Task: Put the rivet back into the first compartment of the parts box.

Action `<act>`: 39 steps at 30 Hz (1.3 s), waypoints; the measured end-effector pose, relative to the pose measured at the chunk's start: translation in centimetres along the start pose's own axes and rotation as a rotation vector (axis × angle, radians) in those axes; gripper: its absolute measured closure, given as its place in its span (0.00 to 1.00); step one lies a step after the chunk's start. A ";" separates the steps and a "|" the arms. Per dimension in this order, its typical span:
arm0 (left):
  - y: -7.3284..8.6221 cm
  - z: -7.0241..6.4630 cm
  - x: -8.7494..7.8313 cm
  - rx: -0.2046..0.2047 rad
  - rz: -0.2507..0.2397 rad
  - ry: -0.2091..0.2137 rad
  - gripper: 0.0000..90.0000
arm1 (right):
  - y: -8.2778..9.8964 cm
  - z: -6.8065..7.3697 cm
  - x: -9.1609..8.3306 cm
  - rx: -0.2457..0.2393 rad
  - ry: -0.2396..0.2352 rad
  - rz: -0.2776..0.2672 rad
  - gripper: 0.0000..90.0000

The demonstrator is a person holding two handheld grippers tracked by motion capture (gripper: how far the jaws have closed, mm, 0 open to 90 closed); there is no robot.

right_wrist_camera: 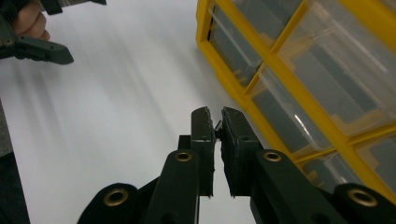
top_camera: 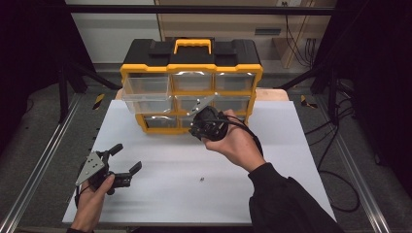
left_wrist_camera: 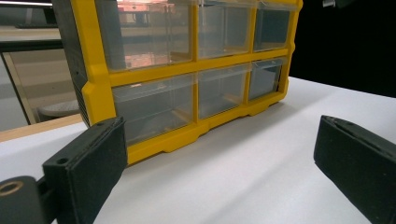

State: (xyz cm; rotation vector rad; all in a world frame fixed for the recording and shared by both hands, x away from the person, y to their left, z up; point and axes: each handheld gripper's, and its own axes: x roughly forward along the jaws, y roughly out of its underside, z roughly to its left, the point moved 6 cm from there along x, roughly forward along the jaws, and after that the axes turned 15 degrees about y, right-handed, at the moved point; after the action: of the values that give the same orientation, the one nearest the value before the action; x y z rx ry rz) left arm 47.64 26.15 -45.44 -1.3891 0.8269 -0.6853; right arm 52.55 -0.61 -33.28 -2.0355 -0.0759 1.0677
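While our right gripper (right_wrist_camera: 215, 125) hangs in front of the organiser's lower drawers with its jaws pressed nearly together, a tiny dark thing, likely a small screw (right_wrist_camera: 217, 124), sits pinched between the pads; we cannot tell more of it. Just beyond the tips lies the yellow drawer organiser (top_camera: 191, 68), its long axis running across the white board (top_camera: 160, 160), one clear drawer (top_camera: 145, 90) at the top left pulled out. We judge that drawer lies up and to the left of our right gripper, which is far nearer than the left. Our left gripper (top_camera: 124, 156) rests low on the board, jaws spread wide and empty. A second small screw (top_camera: 201, 179) lies loose on the board.
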 end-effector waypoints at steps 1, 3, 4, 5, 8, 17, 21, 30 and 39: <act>0.0 0.0 0.0 0.000 0.000 0.000 0.03 | -0.2 -0.1 -0.1 0.001 0.002 -0.006 0.93; 0.0 0.0 0.0 0.000 0.000 0.001 0.03 | -0.7 -0.2 -0.4 0.001 0.005 -0.015 0.93; 0.0 0.0 0.0 0.000 0.000 0.001 0.03 | -0.9 -0.3 -0.4 0.001 0.008 -0.019 0.93; 0.0 0.0 0.0 0.000 0.000 0.001 0.03 | -1.1 -0.4 -0.6 0.000 0.010 -0.022 0.93; 0.0 0.0 0.0 0.000 0.000 0.001 0.03 | -1.9 -0.5 -0.8 0.000 0.013 -0.037 0.93; 0.0 0.0 0.0 0.000 -0.001 0.001 0.03 | -4.1 -1.0 -1.7 -0.004 0.029 -0.073 0.93; 0.0 0.0 0.0 -0.001 -0.001 0.001 0.03 | -5.1 -1.3 -2.0 -0.008 0.035 -0.086 0.93; 0.0 0.0 0.0 -0.002 -0.003 0.001 0.03 | -7.3 -1.6 -2.5 -0.016 0.049 -0.110 0.93; 0.0 0.0 0.0 -0.004 -0.007 0.000 0.03 | -8.8 -1.7 -2.9 -0.016 0.055 -0.134 0.93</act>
State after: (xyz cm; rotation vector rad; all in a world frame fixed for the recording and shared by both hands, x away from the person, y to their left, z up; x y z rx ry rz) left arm 47.64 26.13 -45.41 -1.3966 0.8246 -0.6897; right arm 54.59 3.03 -24.79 -2.0425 -0.1903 0.9300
